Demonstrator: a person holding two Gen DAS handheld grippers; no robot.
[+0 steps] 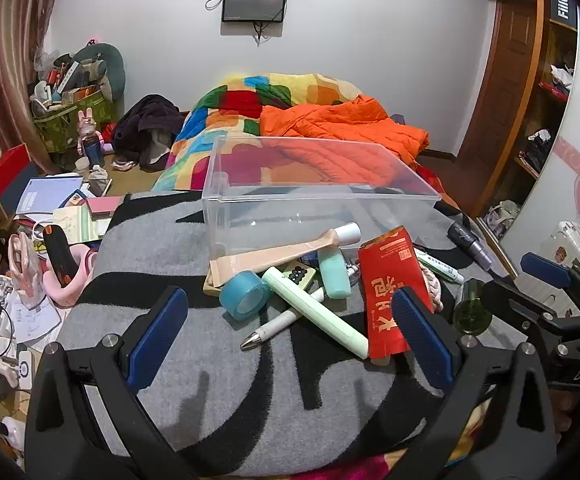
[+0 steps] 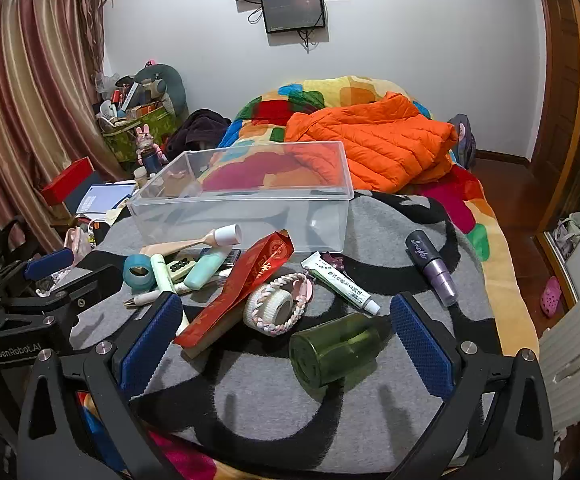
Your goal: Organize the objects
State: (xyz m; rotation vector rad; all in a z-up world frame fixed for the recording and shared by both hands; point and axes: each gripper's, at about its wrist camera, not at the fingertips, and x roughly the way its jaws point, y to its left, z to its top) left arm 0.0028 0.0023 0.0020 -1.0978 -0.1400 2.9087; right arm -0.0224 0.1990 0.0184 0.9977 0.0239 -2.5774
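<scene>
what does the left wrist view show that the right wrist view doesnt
Only the left wrist view: the papers and books on the floor beside the bed, and the pink item with an orange-black handle.

Only the right wrist view: the braided pink-white band in full, and a pink shoe on the wooden floor.

Both: the empty clear bin, red packet, blue tape roll, green bottle, purple tube, and both open grippers, left and right.

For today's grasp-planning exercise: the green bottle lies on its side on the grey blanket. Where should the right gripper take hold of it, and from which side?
Grip the green bottle across the middle of its round body, coming from above. It lies tipped over between the open right gripper's fingers, its base toward the camera, so the pads should probably close on its two curved flanks. The narrower neck end offers less hold.
</scene>
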